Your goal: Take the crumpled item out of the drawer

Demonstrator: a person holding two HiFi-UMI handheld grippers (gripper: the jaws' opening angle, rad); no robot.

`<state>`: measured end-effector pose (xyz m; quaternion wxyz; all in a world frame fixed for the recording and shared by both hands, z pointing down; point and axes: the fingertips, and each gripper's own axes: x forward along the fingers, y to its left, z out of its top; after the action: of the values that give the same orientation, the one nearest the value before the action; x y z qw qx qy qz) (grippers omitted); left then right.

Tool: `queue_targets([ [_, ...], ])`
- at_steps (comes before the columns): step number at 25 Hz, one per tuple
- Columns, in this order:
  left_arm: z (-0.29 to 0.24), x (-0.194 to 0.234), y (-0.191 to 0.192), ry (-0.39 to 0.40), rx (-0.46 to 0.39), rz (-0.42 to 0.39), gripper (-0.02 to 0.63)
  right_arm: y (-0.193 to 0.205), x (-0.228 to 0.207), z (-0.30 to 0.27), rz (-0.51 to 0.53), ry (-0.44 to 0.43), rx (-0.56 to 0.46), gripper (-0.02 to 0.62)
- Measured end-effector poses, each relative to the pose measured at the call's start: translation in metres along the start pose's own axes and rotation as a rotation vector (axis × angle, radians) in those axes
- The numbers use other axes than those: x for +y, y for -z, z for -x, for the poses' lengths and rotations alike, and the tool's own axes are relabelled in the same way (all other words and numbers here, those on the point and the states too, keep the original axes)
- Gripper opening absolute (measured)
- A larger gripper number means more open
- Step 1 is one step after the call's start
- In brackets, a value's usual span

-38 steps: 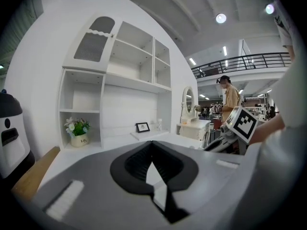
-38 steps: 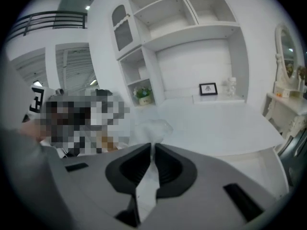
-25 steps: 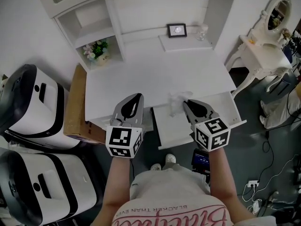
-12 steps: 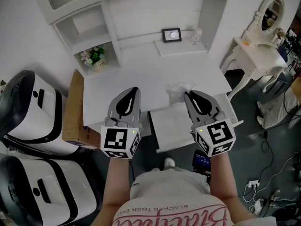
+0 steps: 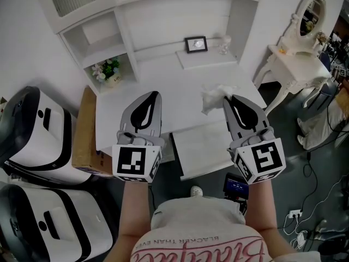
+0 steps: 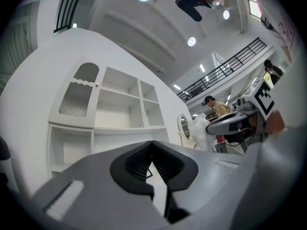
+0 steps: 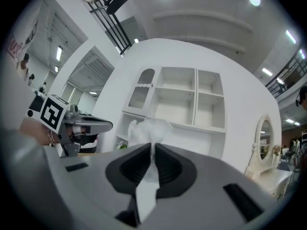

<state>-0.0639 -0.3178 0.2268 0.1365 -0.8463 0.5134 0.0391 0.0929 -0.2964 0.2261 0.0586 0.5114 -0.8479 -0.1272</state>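
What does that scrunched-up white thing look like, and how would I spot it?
Start at the white desk with its drawer pulled open. Just past the drawer's far right corner, the right gripper pinches the crumpled white item above the desktop. It alone is wrinkled; the framed picture behind is flat.

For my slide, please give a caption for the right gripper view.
Right gripper pinches the crumpled tissue, with white shelves behind.

In the head view, your right gripper (image 5: 233,100) is covering the right side of the drawer (image 5: 199,146) and hiding the lower end of the crumpled item (image 5: 215,98). The picture frame (image 5: 196,44) is showing too small to read. The left edge is cutting off the white machines (image 5: 32,130).
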Motion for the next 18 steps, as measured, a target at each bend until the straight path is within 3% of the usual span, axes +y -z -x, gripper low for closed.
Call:
queue_targets([
  [7, -0.007, 0.003, -0.019, -0.011, -0.044, -0.022, 0.011, -0.016, -0.019, 0.004, 0.007, 0.054, -0.035, 0.031],
  [18, -0.013, -0.002, -0.022, -0.014, -0.047, -0.021, 0.011, -0.016, -0.034, 0.009, 0.015, 0.073, -0.031, 0.029],
])
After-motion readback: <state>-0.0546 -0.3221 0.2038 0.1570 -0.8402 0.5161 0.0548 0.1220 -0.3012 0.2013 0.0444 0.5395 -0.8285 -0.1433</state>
